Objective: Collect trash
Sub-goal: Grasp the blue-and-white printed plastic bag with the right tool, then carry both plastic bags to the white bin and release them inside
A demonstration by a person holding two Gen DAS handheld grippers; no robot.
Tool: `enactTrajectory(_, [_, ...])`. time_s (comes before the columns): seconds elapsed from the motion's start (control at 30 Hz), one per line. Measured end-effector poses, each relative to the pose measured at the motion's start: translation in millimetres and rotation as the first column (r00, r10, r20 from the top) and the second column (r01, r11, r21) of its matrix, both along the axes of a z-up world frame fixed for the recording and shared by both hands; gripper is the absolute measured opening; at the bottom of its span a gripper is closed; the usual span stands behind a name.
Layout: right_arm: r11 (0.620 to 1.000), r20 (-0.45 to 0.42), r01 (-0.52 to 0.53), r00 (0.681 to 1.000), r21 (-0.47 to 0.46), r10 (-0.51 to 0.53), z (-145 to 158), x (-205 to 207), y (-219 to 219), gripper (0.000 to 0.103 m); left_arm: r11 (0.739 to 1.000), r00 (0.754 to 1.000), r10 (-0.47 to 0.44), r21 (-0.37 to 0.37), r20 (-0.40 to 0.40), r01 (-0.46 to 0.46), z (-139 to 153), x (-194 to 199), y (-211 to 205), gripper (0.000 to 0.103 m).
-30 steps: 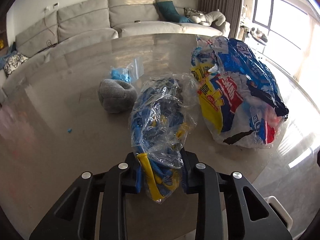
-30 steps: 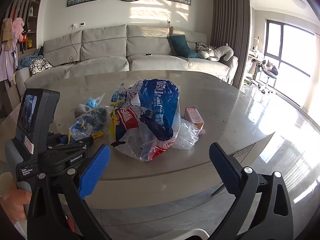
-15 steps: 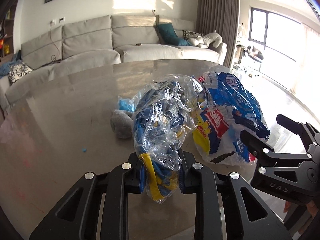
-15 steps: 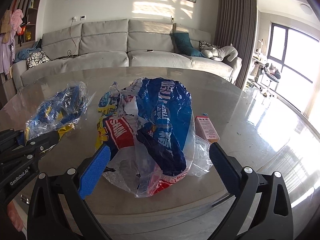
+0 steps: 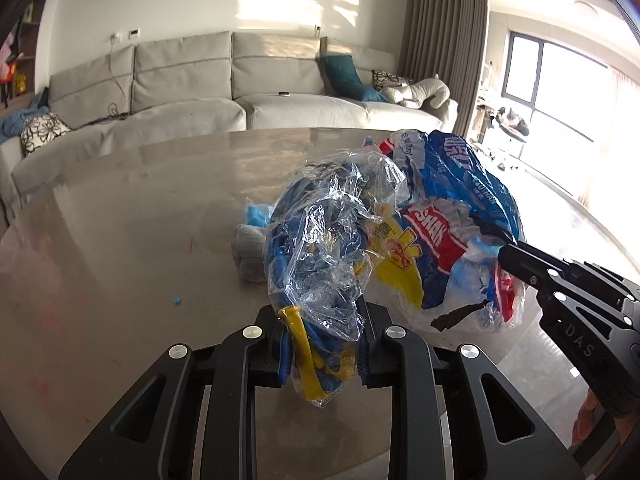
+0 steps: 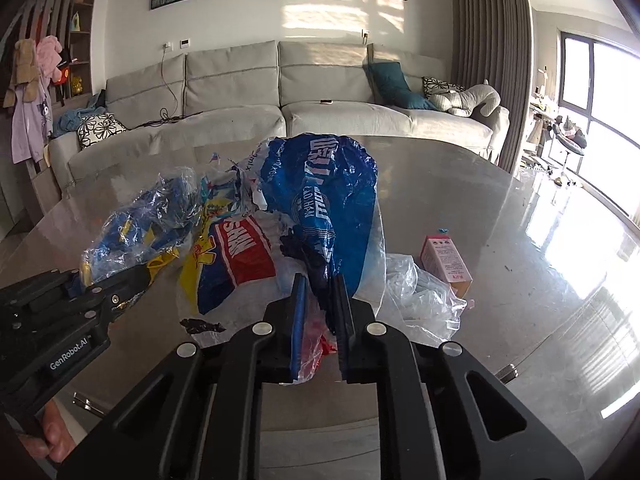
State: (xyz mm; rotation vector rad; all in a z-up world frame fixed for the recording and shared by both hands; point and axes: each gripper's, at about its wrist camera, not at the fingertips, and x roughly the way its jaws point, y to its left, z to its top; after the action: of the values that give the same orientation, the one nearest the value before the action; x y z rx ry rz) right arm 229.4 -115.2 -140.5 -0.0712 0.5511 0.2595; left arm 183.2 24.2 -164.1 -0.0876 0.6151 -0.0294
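Just closed, right hand-held gripper [image 6: 318,316] pinches big bag [image 6: 320,208], hiding its edge.

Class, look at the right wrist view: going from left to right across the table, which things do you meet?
Left gripper holding the clear wrapper → big blue, red and yellow bag pinched by the right gripper → crumpled clear plastic → pink box.

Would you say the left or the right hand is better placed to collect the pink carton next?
Probably the right. The pink carton lies just right of the right gripper, whose fingers have just closed on the big printed bag; the left wrist view does not show it.
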Motion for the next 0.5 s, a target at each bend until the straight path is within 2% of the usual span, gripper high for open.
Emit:
enactTrajectory(0.33, [0.999, 0.058, 0.034, 0.998, -0.003, -0.034, 28, -21, -9, 0.012, 1.000, 0.995, 0.018, 0.002, 0.098, -0.018, 20, -24, 12, 0.024])
enactTrajectory(0.5, [0.998, 0.076, 0.067, 0.995, 0.007, -0.067, 38, -43, -24, 0.012, 1.000, 0.997, -0.014, 0.014, 0.081, 0.013, 22, -34, 12, 0.024])
